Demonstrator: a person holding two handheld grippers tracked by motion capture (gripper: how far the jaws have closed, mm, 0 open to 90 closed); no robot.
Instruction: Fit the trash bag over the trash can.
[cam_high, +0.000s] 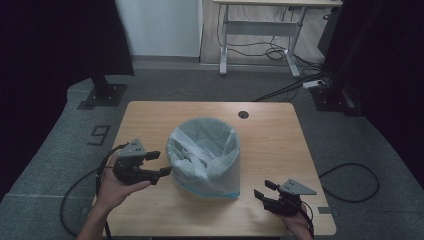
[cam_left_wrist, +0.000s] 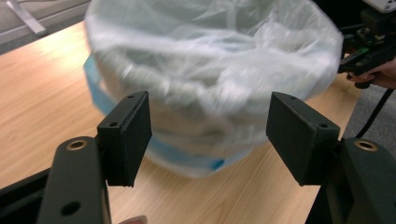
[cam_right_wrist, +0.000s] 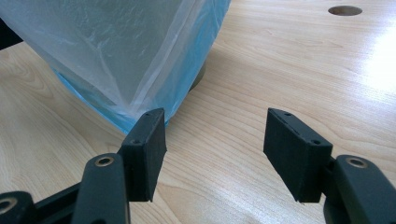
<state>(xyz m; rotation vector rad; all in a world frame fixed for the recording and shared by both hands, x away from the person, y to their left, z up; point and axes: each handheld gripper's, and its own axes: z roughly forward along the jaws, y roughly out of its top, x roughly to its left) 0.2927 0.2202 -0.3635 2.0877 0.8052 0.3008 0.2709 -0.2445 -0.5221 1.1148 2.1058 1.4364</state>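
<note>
A small round blue bin lined with a thin, crinkled, translucent white plastic bag (cam_high: 204, 157) stands at the centre of the high view, on a light wooden worktop (cam_high: 270, 135). At the lower left of that view, a hand holds the left gripper (cam_high: 160, 163) just beside the bag's left flank, jaws spread and holding nothing. At the lower right, the right gripper (cam_high: 265, 189) sits near the worktop's front edge, a little apart from the bin, its jaws also spread and empty. In the left gripper view the bag (cam_left_wrist: 212, 70) bulges across the upper frame between the two black jaws; in the right gripper view the bag's lower corner (cam_right_wrist: 116, 56) hangs at upper left, above the left jaw. The work in hand looks like taking hold of the liner, probably at its rim. To do that well, each gripper should close on a fold of loose plastic near the rim, on opposite sides, pinching film alone and not the bin wall, so the thin bag does not tear or drag the bin. The bin's inside and contents cannot be made out, the left gripper view is blurred, and the bag hides most of the bin's wall.
</note>
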